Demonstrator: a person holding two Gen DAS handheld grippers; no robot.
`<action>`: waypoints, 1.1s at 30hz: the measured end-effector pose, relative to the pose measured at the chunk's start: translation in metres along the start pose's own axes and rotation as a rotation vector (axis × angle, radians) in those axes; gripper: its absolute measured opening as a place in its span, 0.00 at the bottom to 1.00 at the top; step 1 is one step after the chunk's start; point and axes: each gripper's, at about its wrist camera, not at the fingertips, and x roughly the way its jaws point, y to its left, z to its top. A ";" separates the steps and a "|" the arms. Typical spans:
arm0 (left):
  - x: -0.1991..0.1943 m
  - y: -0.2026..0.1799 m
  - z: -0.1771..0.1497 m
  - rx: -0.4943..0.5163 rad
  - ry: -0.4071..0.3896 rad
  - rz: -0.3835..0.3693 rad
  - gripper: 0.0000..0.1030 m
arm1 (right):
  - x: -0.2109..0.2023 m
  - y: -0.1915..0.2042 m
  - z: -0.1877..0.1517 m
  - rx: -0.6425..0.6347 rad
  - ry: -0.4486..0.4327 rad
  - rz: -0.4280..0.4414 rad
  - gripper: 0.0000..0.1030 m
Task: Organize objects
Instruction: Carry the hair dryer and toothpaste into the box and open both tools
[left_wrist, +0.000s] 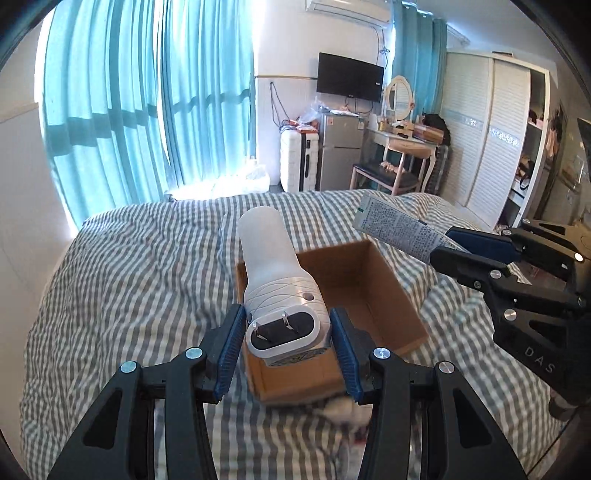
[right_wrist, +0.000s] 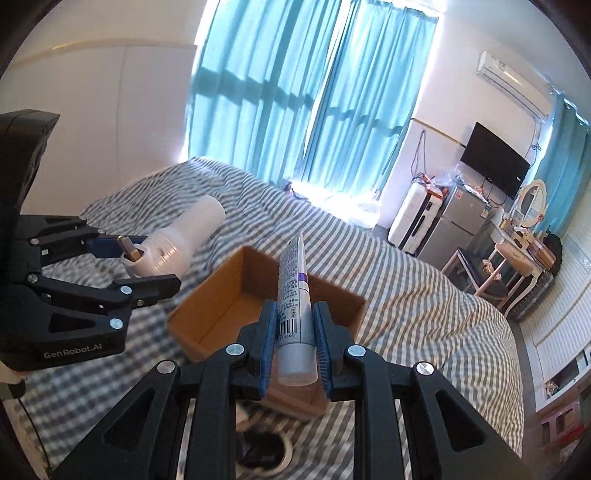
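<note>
Above the open cardboard box (left_wrist: 373, 291), the left gripper (left_wrist: 288, 332) pinches a white plug-in device (left_wrist: 277, 280) while the right gripper (right_wrist: 295, 347) clamps a grey printed tube (right_wrist: 293, 295).

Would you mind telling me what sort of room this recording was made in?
Most likely a lived-in bedroom: a bed with a striped duvet, a dressing table with an oval mirror, and a louvred wardrobe along the wall.

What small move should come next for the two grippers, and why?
Probably lower the left gripper and release its white plug-in device into the cardboard box. Its jaws hold the device over the box's near left corner, the box looks empty, and the right gripper holds its tube above the box too, so going one at a time seems safer.
</note>
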 end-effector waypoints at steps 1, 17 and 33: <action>0.007 0.001 0.007 0.000 -0.001 -0.001 0.47 | 0.008 -0.004 0.005 0.008 -0.001 0.002 0.19; 0.126 -0.002 0.019 0.044 0.151 -0.077 0.47 | 0.138 -0.044 -0.001 0.087 0.132 0.068 0.19; 0.179 -0.005 -0.017 0.063 0.225 -0.076 0.47 | 0.188 -0.037 -0.042 0.097 0.225 0.151 0.19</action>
